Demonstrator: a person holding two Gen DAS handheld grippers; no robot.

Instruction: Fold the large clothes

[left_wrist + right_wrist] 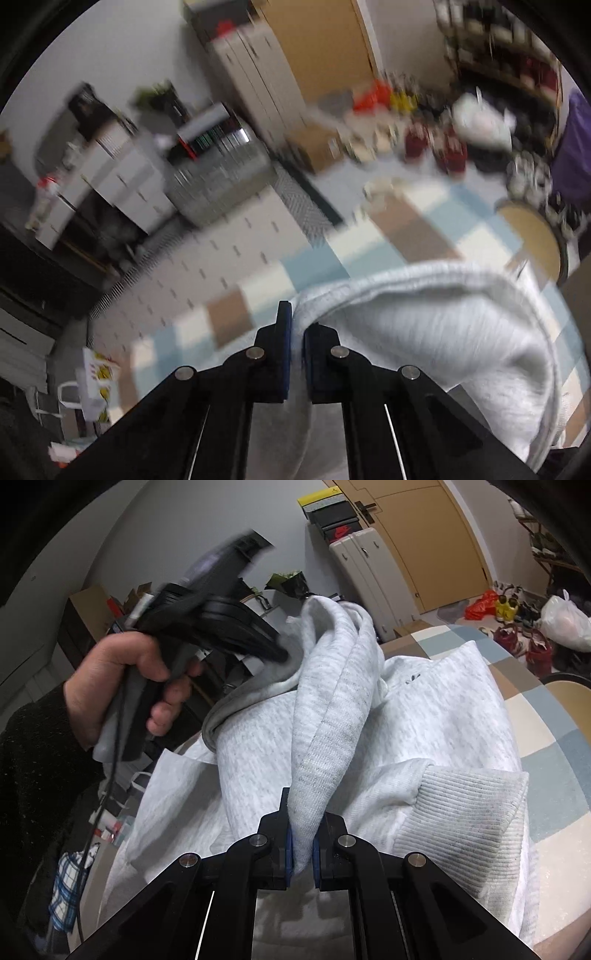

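One person's hand, black sleeve, holds the left gripper, clamped on a fold of the one grey sweatshirt. Sweatshirt lies bunched on a checked blanket. Right gripper is clamped on a second raised fold. One white bag on the floor, contents not visible.

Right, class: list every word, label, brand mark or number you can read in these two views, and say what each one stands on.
No words or numbers can be read in either view.
Red swoosh-shaped mark, no lettering: on a dark box in the stack by the wall.
Small dark emblem on the grey sweatshirt: too small to read.
Yellow and red print on a white bag: blurred, unreadable.
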